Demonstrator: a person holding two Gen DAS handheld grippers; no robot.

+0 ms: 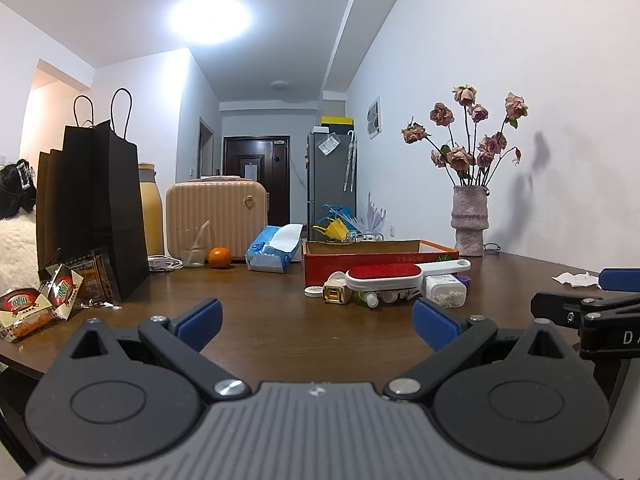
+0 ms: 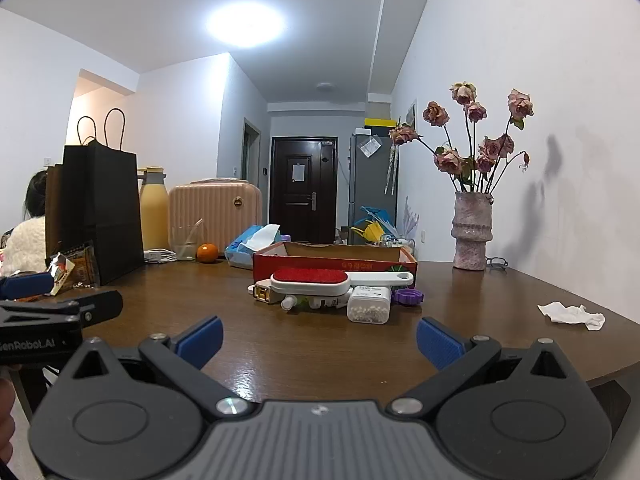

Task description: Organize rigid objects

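Left tool (image 1: pixel 316 320) and right tool (image 2: pixel 320 338) both released, holding nothing, at the near table (image 2: pixel 304 356) edge. Bare wood ahead. Lint brush (image 2: pixel 310 280) heads the clutter mid-table, before the red box (image 2: pixel 332 260).

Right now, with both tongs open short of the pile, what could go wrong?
1. The lint brush lies across the smaller items; lifting it carelessly may scatter them.
2. The small white bottle lies on its side and could roll if nudged.
3. The clear box of white beads sits nearest the right tongs; a bump might tip it.
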